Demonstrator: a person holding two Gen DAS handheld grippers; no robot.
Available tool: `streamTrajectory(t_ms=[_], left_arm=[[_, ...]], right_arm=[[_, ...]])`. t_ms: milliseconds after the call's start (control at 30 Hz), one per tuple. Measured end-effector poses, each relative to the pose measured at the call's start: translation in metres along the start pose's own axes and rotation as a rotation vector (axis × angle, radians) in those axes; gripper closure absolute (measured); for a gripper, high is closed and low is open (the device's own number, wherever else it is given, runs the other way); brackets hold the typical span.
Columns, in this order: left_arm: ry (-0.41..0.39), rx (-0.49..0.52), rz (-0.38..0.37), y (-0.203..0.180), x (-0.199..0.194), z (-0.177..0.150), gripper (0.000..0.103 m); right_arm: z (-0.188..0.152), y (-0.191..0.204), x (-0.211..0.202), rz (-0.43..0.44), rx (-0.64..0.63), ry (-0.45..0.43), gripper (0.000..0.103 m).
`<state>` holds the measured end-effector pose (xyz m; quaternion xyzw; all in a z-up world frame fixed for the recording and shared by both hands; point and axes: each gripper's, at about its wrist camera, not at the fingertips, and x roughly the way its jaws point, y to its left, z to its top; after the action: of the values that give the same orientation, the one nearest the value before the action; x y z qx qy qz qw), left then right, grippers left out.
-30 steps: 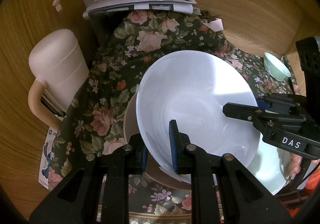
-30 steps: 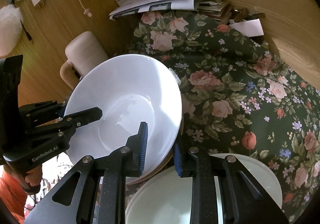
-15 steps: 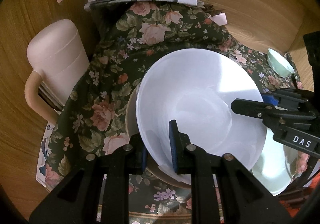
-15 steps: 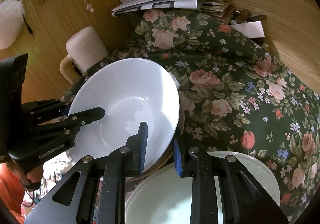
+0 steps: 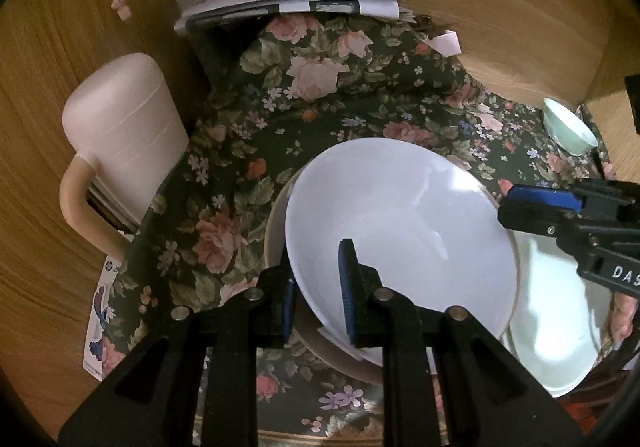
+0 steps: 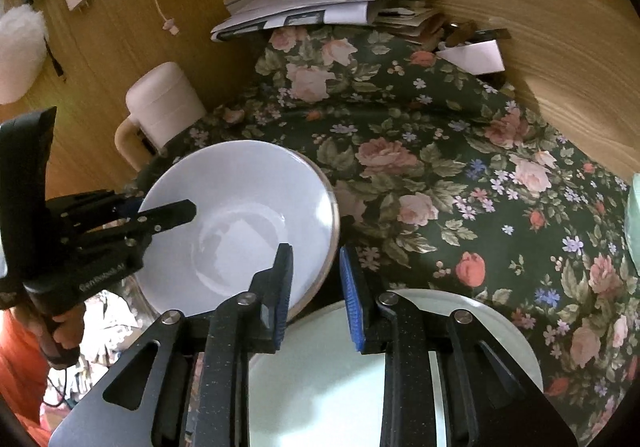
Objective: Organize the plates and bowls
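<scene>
Bowl (image 5: 400,223) is nested on tan plate (image 5: 276,215), pinched at its rim by left hand-held gripper (image 5: 316,287); right hand-held gripper (image 6: 314,279) is spread. Pale plate (image 6: 480,323) and small green bowl (image 5: 568,129) are judged left.

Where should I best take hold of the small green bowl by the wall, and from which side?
Pinch the small green bowl at its thin rim, one finger inside and one outside, coming from above on the near side: its mouth faces up and the wooden wall stands close behind. The right hand-held gripper looks nearer.
</scene>
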<state>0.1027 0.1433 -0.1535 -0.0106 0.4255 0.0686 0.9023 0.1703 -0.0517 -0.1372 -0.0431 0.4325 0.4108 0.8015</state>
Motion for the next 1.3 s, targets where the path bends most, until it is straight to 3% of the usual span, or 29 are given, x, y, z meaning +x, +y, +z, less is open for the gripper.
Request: streamTrajectory(t_ms=[100,200,267,333,433,833,1300], left_arm=[[0.007,0.002,0.003,0.000,0.002,0.003,0.084],[0.016,-0.004,0.002,0.001,0.002,0.006,0.081],[0.014,-0.012,-0.017,0.001,0.002,0.009,0.069],[-0.034,-0.009,-0.001,-0.001,-0.006,0.013,0.049],[-0.123,0.034,0.031,-0.011,-0.024,0.020,0.040],[-0.184,0.105,-0.066,-0.065,-0.031,0.060,0.027],[-0.151,0.191,-0.182,-0.153,0.011,0.107,0.027]], right_arm=[[-0.001,-0.005,-0.003,-0.002,0.011,-0.010,0.079],[0.000,-0.009,-0.010,-0.020,0.016,-0.029,0.070],[0.001,-0.014,-0.018,-0.040,0.020,-0.057,0.062],[0.002,-0.019,-0.026,-0.066,0.021,-0.085,0.050],[0.005,-0.025,-0.037,-0.090,0.025,-0.123,0.044],[0.006,-0.084,-0.088,-0.233,0.119,-0.223,0.042],[-0.023,-0.204,-0.123,-0.466,0.340,-0.238,0.041]])
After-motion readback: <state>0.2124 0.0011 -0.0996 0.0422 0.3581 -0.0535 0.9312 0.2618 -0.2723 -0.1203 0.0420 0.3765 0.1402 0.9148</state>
